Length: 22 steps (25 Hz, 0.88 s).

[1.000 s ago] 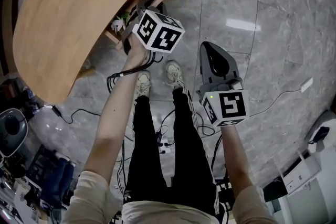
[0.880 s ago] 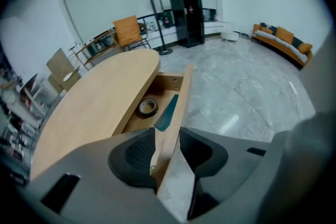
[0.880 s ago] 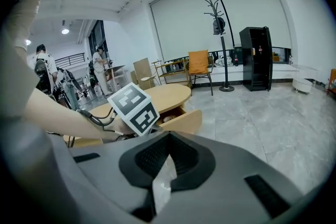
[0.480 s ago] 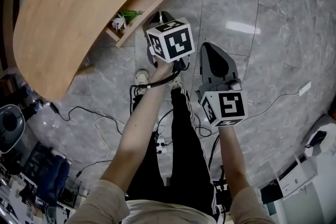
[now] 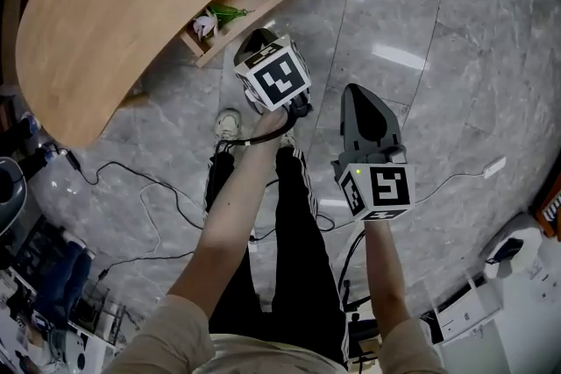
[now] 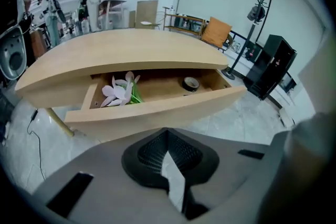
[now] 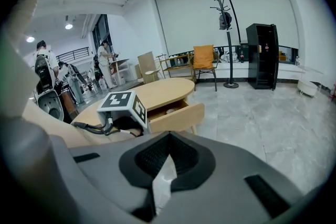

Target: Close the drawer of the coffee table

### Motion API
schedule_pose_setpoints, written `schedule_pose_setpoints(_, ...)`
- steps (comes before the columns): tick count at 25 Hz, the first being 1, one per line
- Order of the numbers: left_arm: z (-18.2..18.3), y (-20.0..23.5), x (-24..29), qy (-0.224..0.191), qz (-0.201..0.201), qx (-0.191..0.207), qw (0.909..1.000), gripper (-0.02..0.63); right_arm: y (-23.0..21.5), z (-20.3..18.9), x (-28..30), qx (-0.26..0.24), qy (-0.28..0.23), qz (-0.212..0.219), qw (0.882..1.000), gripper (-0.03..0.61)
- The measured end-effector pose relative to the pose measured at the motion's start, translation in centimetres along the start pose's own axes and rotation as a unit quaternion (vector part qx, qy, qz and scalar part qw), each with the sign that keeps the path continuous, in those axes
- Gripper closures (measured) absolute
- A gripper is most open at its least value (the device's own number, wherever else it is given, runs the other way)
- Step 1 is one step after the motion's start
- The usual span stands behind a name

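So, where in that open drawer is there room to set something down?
The drawer is bare in the middle, between the flowers crowding its left end and the tape roll near its right. The tabletop above is bare too.

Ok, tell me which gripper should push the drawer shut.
Left. The left gripper, fingers shut and empty, points squarely at the front of the open drawer and sits nearer it. The right gripper hangs farther back, off to the side.
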<state>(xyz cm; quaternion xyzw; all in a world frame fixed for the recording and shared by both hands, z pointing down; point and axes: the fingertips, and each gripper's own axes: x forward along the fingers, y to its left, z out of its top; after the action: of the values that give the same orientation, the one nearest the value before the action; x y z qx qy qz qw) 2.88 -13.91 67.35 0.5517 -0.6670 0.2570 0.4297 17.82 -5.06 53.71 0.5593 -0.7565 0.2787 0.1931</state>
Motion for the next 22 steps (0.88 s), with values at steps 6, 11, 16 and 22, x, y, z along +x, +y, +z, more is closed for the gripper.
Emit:
schedule_pose_setpoints(6,0.8,0.8,0.6,-0.013,0.019,-0.055,0.9982,0.606,1.4,-0.1,1.2,-0.008,0.009,0.02,1.0,0.572)
schedule_pose_setpoints(11,0.9,1.0,0.9,-0.008,0.026,-0.07,0.9972,0.606,2.3,0.1,2.1,-0.016,0.013,0.033,0.999,0.572)
schedule_pose_setpoints(16,1.2,1.3,1.1,-0.031,0.03,-0.054,0.9976,0.606,2.1,0.3,2.4,-0.023,0.013,0.038,0.999,0.572)
schedule_pose_setpoints(22,3.7,1.9,2.1,-0.051,0.038,-0.042,0.9971,0.606,1.7,0.2,2.6,-0.02,0.016,0.034,0.999,0.572)
